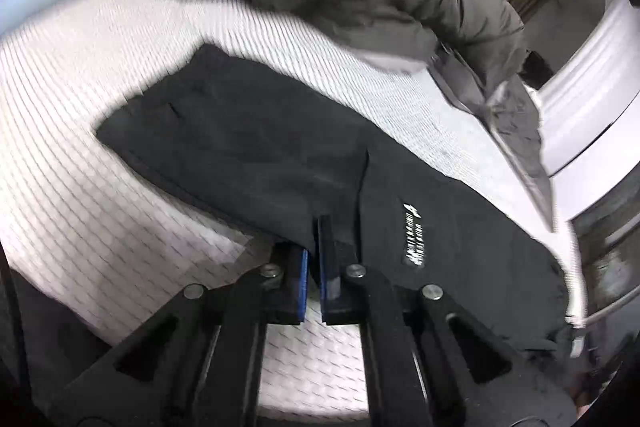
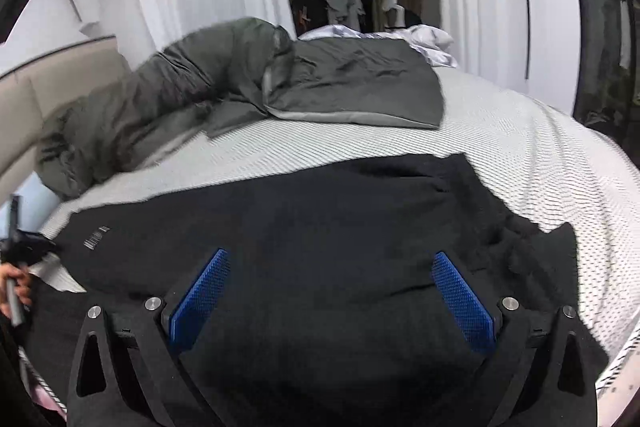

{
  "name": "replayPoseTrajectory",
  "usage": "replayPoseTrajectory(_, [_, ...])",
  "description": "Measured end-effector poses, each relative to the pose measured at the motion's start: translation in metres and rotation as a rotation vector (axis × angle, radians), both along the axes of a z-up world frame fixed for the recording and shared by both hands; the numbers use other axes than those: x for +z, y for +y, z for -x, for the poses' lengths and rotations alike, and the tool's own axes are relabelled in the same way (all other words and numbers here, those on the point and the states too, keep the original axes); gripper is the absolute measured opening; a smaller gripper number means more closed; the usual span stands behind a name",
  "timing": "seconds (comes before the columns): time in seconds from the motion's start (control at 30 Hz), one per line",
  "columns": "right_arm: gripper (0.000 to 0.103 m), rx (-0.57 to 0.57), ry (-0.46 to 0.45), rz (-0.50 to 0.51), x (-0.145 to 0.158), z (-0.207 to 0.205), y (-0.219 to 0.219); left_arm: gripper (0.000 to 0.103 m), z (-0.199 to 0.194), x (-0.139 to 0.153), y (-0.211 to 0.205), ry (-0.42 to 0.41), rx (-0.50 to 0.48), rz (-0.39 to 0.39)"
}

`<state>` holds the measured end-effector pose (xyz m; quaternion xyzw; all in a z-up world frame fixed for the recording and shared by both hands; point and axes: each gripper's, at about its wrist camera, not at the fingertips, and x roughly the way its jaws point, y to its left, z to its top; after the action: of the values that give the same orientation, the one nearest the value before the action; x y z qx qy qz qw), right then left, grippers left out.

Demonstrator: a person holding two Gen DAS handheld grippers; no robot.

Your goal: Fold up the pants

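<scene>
Lying flat on the bed (image 2: 520,155), the black pants (image 2: 320,227) spread right under both tools. The left tool (image 1: 314,247) is pinched tight on an edge of the pants, at a fold near the white logo (image 1: 414,239). The right tool (image 2: 332,291) hangs over the pants with its blue pads (image 2: 200,295) wide apart, holding nothing. A green-grey blanket (image 2: 340,87) sits further back.

Left gripper (image 1: 314,247) clamped tight, blue pads nearly touching, pointing steeply down. Right gripper (image 2: 330,291) spread wide, angled downward. A hand (image 2: 14,287) at far left, gripping a handle.
</scene>
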<state>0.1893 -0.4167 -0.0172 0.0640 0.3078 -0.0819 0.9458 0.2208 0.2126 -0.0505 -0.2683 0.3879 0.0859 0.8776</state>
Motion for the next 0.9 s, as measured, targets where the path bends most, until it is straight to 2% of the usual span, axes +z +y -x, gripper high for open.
replayPoseTrajectory(0.07, [0.103, -0.03, 0.023, 0.004, -0.005, -0.003, -0.011, 0.003, -0.004, 0.002, 0.002, 0.025, 0.026, -0.061])
replayPoseTrajectory(0.2, [0.103, -0.068, 0.085, -0.025, -0.008, -0.01, -0.036, 0.007, 0.0, 0.011, -0.001, 0.037, 0.028, -0.058])
replayPoseTrajectory(0.23, [0.103, -0.061, 0.098, -0.031, -0.005, -0.011, -0.043, 0.017, 0.001, 0.014, -0.005, 0.031, 0.022, -0.069])
replayPoseTrajectory(0.27, [0.103, -0.05, 0.111, -0.033, -0.001, -0.014, -0.049, 0.034, 0.006, 0.019, -0.008, 0.017, 0.015, -0.086])
replayPoseTrajectory(0.3, [0.103, -0.039, 0.133, -0.031, 0.004, -0.021, -0.057, 0.045, 0.009, 0.024, -0.014, -0.008, 0.007, -0.098])
replayPoseTrajectory(0.33, [0.103, -0.032, 0.159, -0.025, 0.008, -0.032, -0.065, 0.067, 0.012, 0.028, -0.019, -0.031, 0.002, -0.102])
replayPoseTrajectory(0.37, [0.103, -0.028, 0.185, -0.021, 0.012, -0.044, -0.073, 0.084, 0.018, 0.03, -0.022, -0.053, -0.001, -0.106])
replayPoseTrajectory(0.43, [0.103, -0.027, 0.24, -0.037, 0.015, -0.079, -0.096, 0.096, 0.019, 0.033, -0.029, -0.076, 0.003, -0.15])
replayPoseTrajectory(0.5, [0.099, -0.016, 0.295, -0.059, 0.012, -0.112, -0.115, 0.098, 0.032, 0.039, -0.036, -0.076, 0.015, -0.189])
replayPoseTrajectory(0.6, [0.083, -0.009, 0.392, -0.039, -0.003, -0.155, -0.136, 0.098, 0.039, 0.041, -0.042, -0.09, 0.011, -0.184])
replayPoseTrajectory(0.67, [0.081, -0.024, 0.476, -0.033, -0.023, -0.18, -0.151, 0.098, 0.042, 0.041, -0.045, -0.091, -0.002, -0.188])
replayPoseTrajectory(0.7, [0.075, -0.029, 0.501, -0.035, -0.033, -0.19, -0.156, 0.098, 0.042, 0.04, -0.046, -0.089, -0.004, -0.193])
replayPoseTrajectory(0.77, [0.047, -0.015, 0.549, -0.038, -0.051, -0.205, -0.16, 0.098, 0.043, 0.039, -0.045, -0.084, 0.001, -0.193])
replayPoseTrajectory(0.8, [0.026, -0.001, 0.551, -0.021, -0.053, -0.211, -0.159, 0.098, 0.042, 0.038, -0.045, -0.083, 0.001, -0.191])
replayPoseTrajectory(0.83, [0.01, 0.02, 0.532, 0.0, -0.051, -0.216, -0.156, 0.098, 0.039, 0.036, -0.043, -0.081, 0.0, -0.193])
replayPoseTrajectory(0.9, [0.006, 0.034, 0.476, 0.031, -0.039, -0.227, -0.154, 0.098, 0.032, 0.034, -0.041, -0.073, 0.002, -0.21])
